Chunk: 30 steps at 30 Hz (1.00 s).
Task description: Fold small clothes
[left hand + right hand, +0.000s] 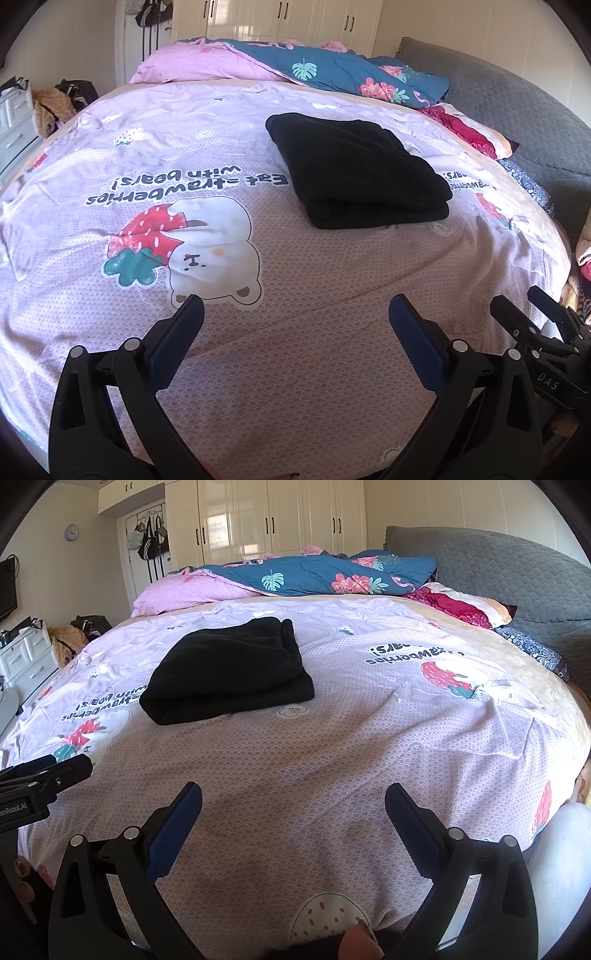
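A black garment (354,170) lies folded in a neat stack on the lilac bed cover (295,350); it also shows in the right wrist view (229,672). My left gripper (295,314) is open and empty, held over the cover well short of the garment. My right gripper (293,799) is open and empty too, near the bed's front edge, with the garment far ahead to its left. The right gripper shows at the right edge of the left wrist view (532,314). The left gripper shows at the left edge of the right wrist view (48,775).
A blue floral quilt (354,70) and pink bedding (199,62) are heaped at the far side of the bed. A grey headboard (517,107) and pillows (469,129) stand to the right. White drawers (26,657) stand at left, wardrobes (280,517) behind.
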### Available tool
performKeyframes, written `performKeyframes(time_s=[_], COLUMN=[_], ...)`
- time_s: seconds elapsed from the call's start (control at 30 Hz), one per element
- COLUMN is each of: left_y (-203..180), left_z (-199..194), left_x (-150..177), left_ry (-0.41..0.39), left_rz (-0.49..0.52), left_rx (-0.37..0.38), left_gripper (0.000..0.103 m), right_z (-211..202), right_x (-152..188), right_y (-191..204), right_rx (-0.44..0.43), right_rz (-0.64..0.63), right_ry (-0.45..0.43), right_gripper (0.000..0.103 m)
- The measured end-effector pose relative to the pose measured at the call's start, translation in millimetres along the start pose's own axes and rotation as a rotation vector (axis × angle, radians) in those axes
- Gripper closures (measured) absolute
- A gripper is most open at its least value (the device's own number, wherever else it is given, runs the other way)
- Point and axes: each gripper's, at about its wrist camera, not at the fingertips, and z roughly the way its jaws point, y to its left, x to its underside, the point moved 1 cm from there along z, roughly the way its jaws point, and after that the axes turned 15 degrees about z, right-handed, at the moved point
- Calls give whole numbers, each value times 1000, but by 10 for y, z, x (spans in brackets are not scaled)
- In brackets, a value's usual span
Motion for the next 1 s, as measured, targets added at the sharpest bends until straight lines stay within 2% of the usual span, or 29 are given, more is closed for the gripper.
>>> performKeyframes(time_s=[0.33, 0.8, 1.0], left_y=[1, -71, -12], left_z=[24, -15, 35], left_x=[-1, -10, 4], left_ry=[16, 4, 27], left_rz=[-4, 43, -3], left_rx=[-4, -57, -20], left_gripper=[9, 9, 9], right_z=[-5, -19, -17], right_x=[3, -12, -14], right_y=[4, -19, -24], right_rx=[3, 7, 4], right_rz=[0, 8, 11], right_ry=[0, 2, -1], right_gripper=[4, 4, 4])
